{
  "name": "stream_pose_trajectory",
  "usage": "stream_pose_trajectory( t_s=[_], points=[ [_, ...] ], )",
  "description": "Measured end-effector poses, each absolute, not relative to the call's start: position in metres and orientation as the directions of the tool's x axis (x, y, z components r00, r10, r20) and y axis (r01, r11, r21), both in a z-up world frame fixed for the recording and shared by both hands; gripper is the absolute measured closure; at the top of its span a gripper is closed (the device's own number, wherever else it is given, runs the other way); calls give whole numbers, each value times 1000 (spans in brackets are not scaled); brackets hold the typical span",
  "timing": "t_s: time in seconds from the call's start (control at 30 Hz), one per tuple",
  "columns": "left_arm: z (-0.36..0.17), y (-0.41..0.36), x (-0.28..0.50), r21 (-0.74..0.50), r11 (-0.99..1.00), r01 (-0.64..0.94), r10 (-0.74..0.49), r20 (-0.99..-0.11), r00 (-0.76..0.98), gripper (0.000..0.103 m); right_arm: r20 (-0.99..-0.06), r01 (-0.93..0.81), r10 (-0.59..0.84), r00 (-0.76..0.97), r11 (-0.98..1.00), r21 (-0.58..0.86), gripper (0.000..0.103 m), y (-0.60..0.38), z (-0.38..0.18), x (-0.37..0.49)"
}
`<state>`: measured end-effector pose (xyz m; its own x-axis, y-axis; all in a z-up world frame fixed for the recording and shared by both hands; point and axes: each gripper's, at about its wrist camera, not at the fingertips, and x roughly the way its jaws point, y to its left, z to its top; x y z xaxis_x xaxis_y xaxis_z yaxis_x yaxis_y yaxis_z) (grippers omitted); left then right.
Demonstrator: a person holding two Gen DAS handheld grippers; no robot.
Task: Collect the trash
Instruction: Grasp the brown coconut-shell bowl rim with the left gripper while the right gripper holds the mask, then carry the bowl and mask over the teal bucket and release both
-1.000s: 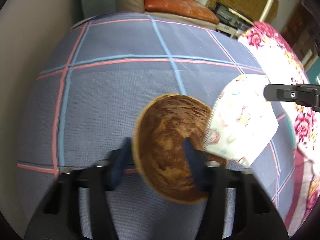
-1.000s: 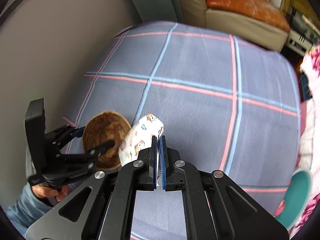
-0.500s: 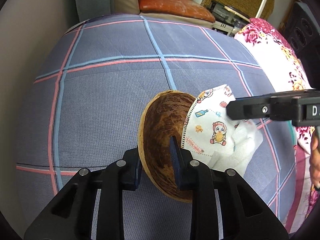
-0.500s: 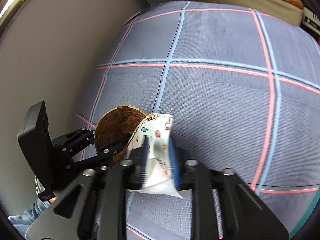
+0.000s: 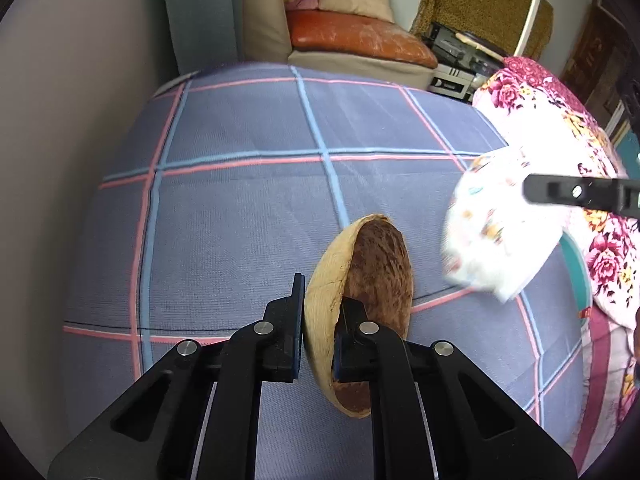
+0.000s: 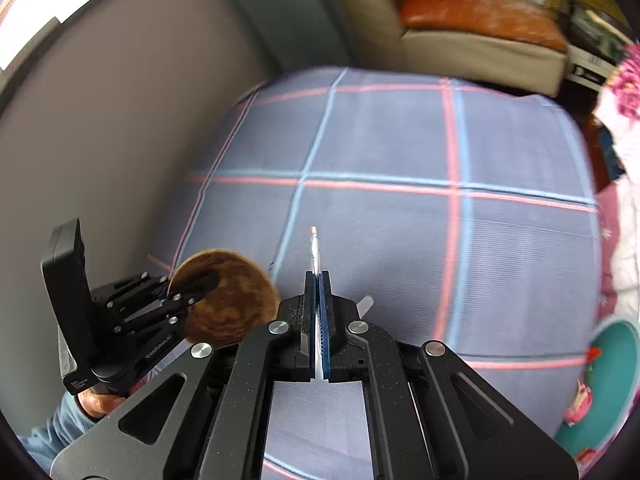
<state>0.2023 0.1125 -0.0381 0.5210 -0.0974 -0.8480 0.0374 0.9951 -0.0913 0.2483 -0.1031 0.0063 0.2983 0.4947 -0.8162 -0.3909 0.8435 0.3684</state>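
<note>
Your left gripper is clamping the rim of the brown wooden bowl at lower centre, tilted on edge above the grey checked bedsheet. Your right gripper is pinching the white cartoon-print face mask tight between closed jaws, at the right of the left view, apart from the bowl.

right gripper pinches face mask edge-on.

I've got the bowl clamped on its rim in my left gripper, tipped on edge above the bedsheet. Mask is to its right, apart from it, pinched in my right gripper and seen edge-on there. Quilt lies on the bed's right side; sofa sits behind the bed, wall on the left.
</note>
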Motion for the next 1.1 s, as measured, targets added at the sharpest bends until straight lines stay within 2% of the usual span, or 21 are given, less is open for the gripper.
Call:
stream_pose_trajectory(
  t_s=[0.5,1.1],
  points=[
    [11,15,188,-53,985,166,-139,-812,567,92,-757,-249,457,467,889,384,101,-228,41,207],
    [8,-183,193,-47,907,419,-266,-834,483,92,-696,-23,359,622,897,442,101,-407,42,155]
  ],
)
